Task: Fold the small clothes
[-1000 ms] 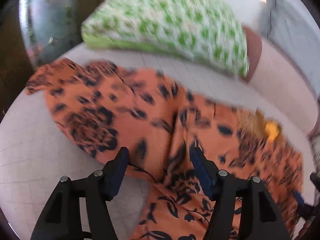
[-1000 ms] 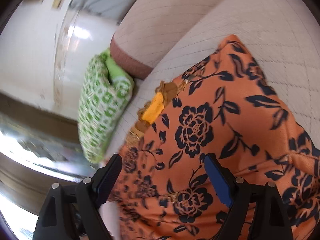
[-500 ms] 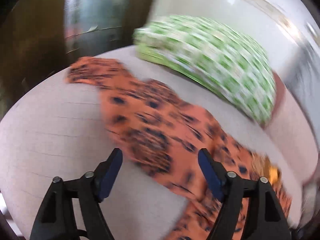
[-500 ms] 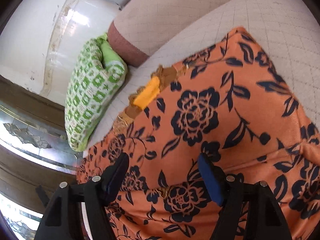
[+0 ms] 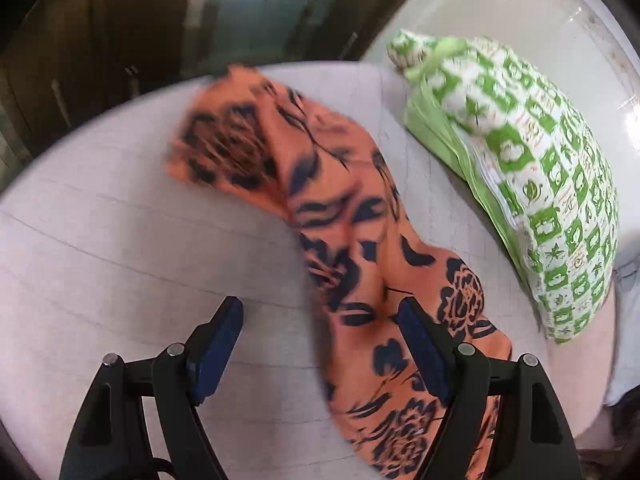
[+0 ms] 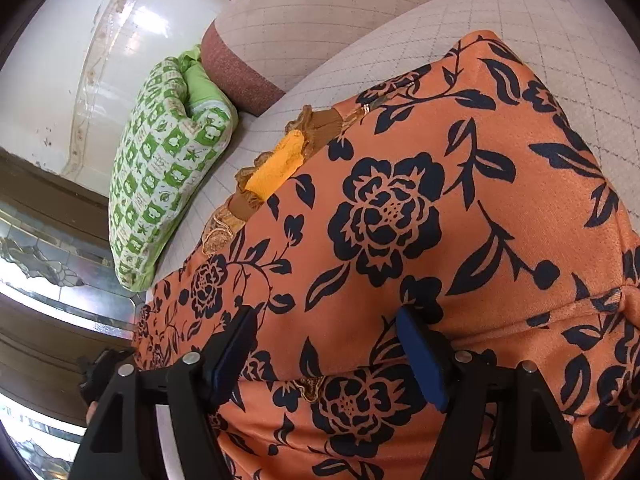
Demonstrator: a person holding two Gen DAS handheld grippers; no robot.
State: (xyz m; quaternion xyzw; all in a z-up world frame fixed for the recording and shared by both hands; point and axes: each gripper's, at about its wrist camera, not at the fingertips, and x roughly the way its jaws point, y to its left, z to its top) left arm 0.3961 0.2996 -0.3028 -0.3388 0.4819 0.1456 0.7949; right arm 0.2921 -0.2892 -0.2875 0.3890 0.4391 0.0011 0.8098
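Observation:
An orange garment with a dark navy flower print [image 6: 400, 208] lies spread on a pale quilted sofa seat [image 5: 120, 248]. Its neckline shows brown lace and a yellow-orange patch [image 6: 280, 164]. In the left wrist view a long sleeve or side part of the garment [image 5: 332, 216] stretches away across the seat. My left gripper [image 5: 320, 344] is open and empty, its right finger over the cloth edge. My right gripper [image 6: 326, 348] is open and empty, just above the garment's body.
A green and white patterned pillow [image 5: 532, 184] leans at the back of the seat, also in the right wrist view [image 6: 164, 172]. The sofa backrest [image 6: 320, 12] rises behind. A white wall [image 6: 60, 60] and dark wood with glass panels [image 5: 120, 20] lie beyond the seat edge.
My left gripper has swung left along the garment toward its far sleeve end, staying open. My right gripper has come a little lower and closer over the garment's body.

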